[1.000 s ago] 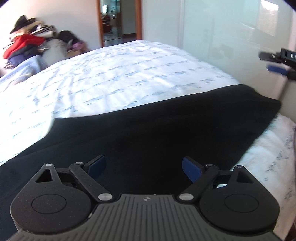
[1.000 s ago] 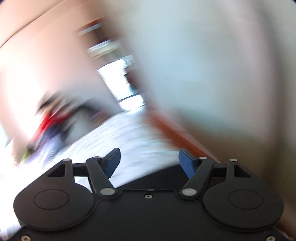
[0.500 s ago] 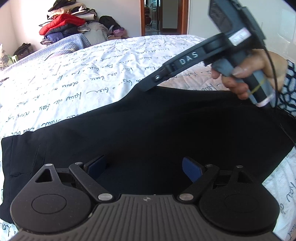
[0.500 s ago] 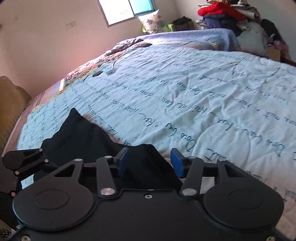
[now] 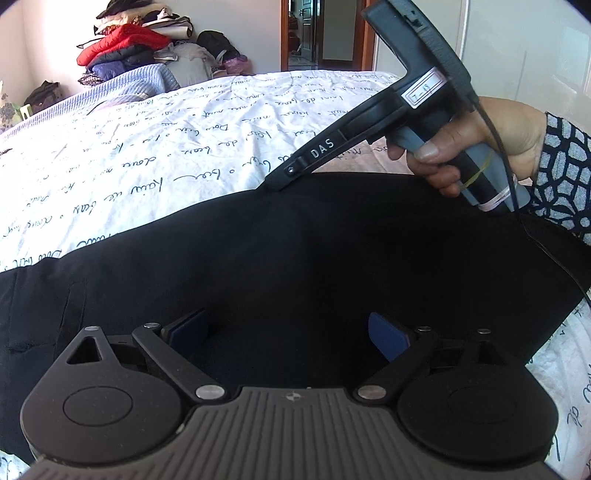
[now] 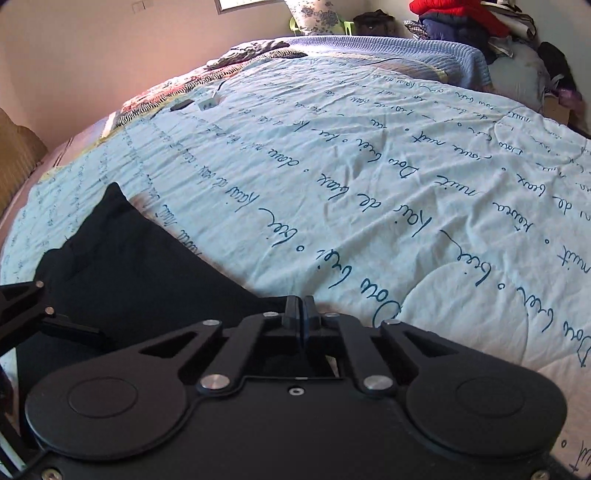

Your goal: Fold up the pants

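Black pants (image 5: 295, 258) lie spread across the near part of the bed. My left gripper (image 5: 288, 332) is open, its blue pads wide apart just above the dark cloth. My right gripper (image 6: 300, 314) is shut on the far edge of the pants (image 6: 140, 266). In the left wrist view the right gripper (image 5: 273, 184) meets that edge with its tip, held by a hand (image 5: 476, 144). Part of the left gripper's black frame (image 6: 22, 310) shows at the left of the right wrist view.
The bed carries a white quilt with blue handwriting print (image 5: 166, 147) (image 6: 369, 184). A pile of clothes with a red jacket (image 5: 122, 40) stands beyond the bed. An open doorway (image 5: 317, 33) is behind. A blue knitted blanket (image 6: 388, 48) and a small cable (image 6: 210, 103) lie farther up the bed.
My right gripper swung down to the pants' far edge and closed on it. My left gripper stayed open over the cloth and its view turned left.
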### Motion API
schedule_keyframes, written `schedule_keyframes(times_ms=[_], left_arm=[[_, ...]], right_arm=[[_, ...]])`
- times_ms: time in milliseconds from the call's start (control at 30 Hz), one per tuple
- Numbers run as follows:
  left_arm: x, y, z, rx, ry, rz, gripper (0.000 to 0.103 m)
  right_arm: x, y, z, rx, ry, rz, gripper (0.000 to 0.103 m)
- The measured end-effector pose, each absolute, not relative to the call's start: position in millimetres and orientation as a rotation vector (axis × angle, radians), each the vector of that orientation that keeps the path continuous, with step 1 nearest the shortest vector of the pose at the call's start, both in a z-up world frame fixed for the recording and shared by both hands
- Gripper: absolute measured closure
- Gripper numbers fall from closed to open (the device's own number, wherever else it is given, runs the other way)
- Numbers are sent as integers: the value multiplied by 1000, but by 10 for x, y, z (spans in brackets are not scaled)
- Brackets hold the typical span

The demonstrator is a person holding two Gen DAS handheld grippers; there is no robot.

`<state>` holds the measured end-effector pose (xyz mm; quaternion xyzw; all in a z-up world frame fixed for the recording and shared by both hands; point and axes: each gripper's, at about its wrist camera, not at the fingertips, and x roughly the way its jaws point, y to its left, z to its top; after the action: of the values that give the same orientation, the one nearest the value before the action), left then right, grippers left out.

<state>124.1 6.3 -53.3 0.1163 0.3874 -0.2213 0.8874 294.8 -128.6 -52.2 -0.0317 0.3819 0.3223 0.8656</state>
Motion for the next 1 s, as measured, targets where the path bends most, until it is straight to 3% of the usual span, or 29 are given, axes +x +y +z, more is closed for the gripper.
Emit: schedule_keyframes(times_ms=[33,67,200,400,600,667,767,867,933,1000], left_arm=[[1231,65,-509,244,803,-459,8],[1215,71,-481,246,795,-458,8],[1290,96,-366,231,771,-453,8],[1372,-108,-278,130,802,-551,8],[1228,-547,-482,257,835,-602,10],[1157,-604,-511,290,826,-577,10],[1071,-632,-423,282,805,-608,8],[1060,-758,-353,286,796,-642,8],[1023,-964,-328,308,789,-674,8],[985,-1196,-311,333,771,-719,8]], right_arm=[[2898,-1360,-456,-49,782,636,77],[2818,-1474,-370,-25,749,606,75],[2286,-1977,-40,-59,651,472,75],[1484,-2502,-166,-18,758,487,75],[1576,-2648,-582,32,829,467,76],[1611,-2774,-499,141,788,384,77],[1349,-2852,-303,78,705,322,75],[1075,-2993,-336,73,736,337,70],[1011,-3120,-479,31,783,253,57],[974,-3367,-569,42,771,116,60]])
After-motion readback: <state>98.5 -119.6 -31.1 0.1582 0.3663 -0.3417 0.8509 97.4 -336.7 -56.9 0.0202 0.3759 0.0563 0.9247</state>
